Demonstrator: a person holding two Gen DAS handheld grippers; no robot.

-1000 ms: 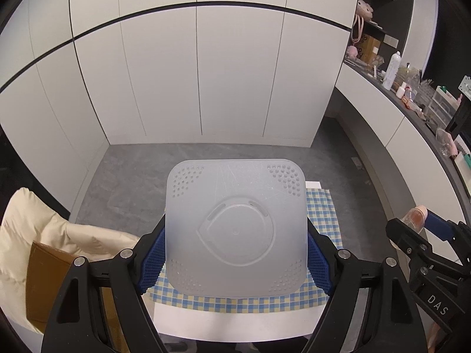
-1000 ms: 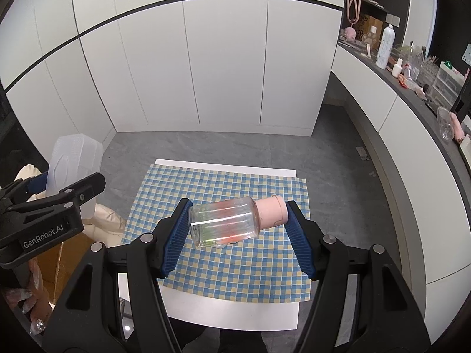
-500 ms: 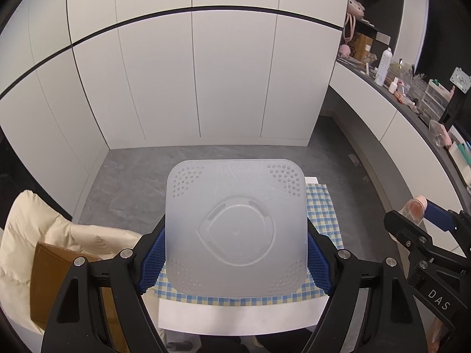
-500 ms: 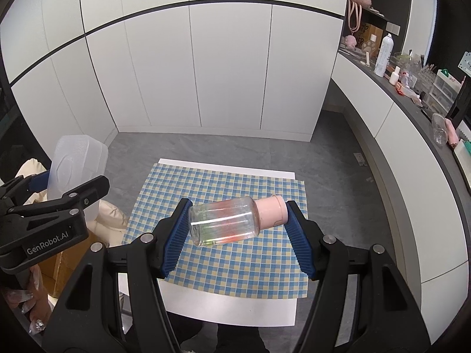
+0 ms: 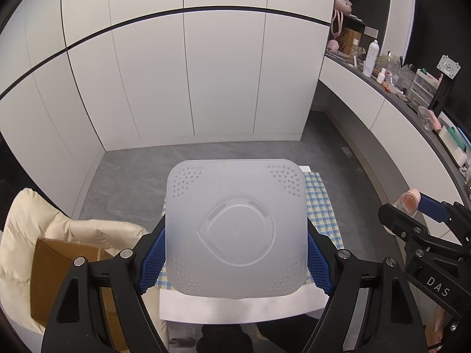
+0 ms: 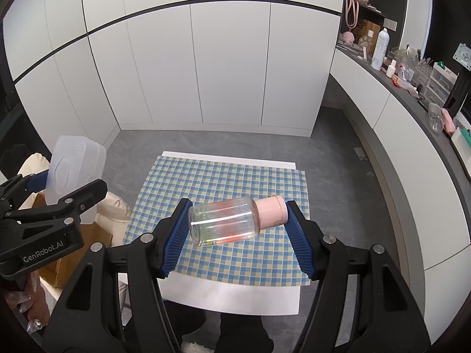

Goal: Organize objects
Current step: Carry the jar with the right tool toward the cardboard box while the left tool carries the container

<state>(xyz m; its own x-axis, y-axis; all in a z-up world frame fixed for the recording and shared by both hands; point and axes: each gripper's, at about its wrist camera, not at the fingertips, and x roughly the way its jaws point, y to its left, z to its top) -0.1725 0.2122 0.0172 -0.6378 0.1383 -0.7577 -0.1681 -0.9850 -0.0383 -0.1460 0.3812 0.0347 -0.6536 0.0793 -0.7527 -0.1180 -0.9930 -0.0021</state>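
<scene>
The left hand-held gripper (image 5: 235, 261) is clamped on a translucent white square container (image 5: 235, 226), its blue pads pressing both side walls, with the perforated bottom facing the camera. It hangs above the near left part of the small white desk (image 6: 235, 297), which is covered by a blue-and-yellow checked cloth (image 6: 223, 182). The right hand-held gripper (image 6: 237, 229) is clamped end to end on a clear jar (image 6: 223, 220) with a pink cap (image 6: 270, 211), lying sideways above the cloth; something reddish seems to be inside, though the glare makes it hard to tell. A cardboard box (image 5: 56, 267) sits on a cream cushion (image 5: 26, 214) left of the desk.
</scene>
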